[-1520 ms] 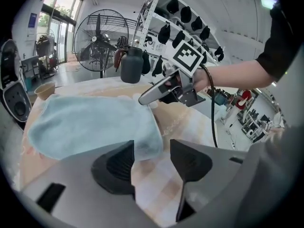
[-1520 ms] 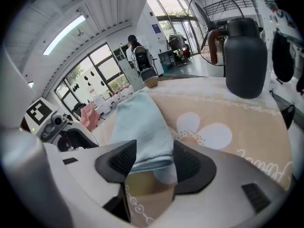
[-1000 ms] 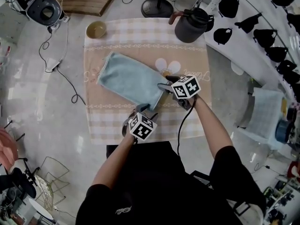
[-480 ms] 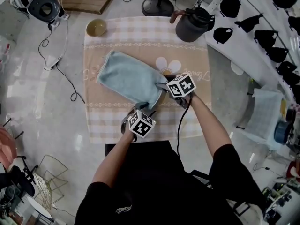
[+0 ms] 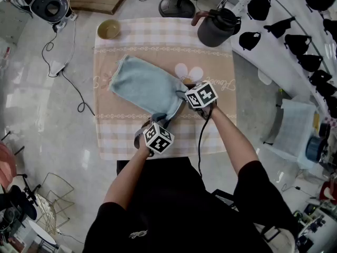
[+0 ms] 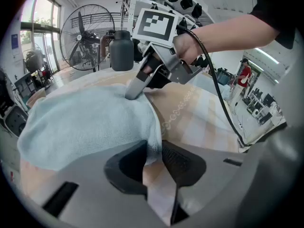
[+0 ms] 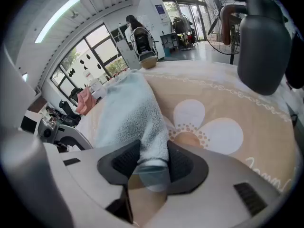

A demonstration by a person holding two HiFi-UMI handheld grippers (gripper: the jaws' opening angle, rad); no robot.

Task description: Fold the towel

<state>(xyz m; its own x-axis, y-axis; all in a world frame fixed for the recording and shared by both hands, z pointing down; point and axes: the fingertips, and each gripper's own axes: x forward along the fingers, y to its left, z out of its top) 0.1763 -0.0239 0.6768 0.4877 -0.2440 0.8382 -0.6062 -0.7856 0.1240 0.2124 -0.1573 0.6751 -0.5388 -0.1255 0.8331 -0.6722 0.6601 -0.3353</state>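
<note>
A light blue towel (image 5: 142, 86) lies slantwise on the beige checked tablecloth (image 5: 210, 136). My left gripper (image 5: 158, 122) is at the towel's near corner. In the left gripper view its jaws (image 6: 153, 148) have just been closing and pinch that corner of the towel (image 6: 85, 122). My right gripper (image 5: 180, 97) is at the near right corner. Its jaws (image 7: 153, 151) have also been closing, and their pads press on a thick fold of the towel (image 7: 128, 113). The right gripper (image 6: 135, 91) also shows in the left gripper view, with its tip on the towel's edge.
A dark jug (image 5: 216, 28) stands at the table's far right and a small bowl (image 5: 108, 30) at the far left corner. A fan base (image 5: 176, 7) and an appliance (image 5: 50, 4) with cables sit on the floor beyond. A white rack (image 5: 284, 36) is at the right.
Both grippers have edged a little towards the towel and their jaws have closed on its near corners. The towel's near end is slightly bunched.
</note>
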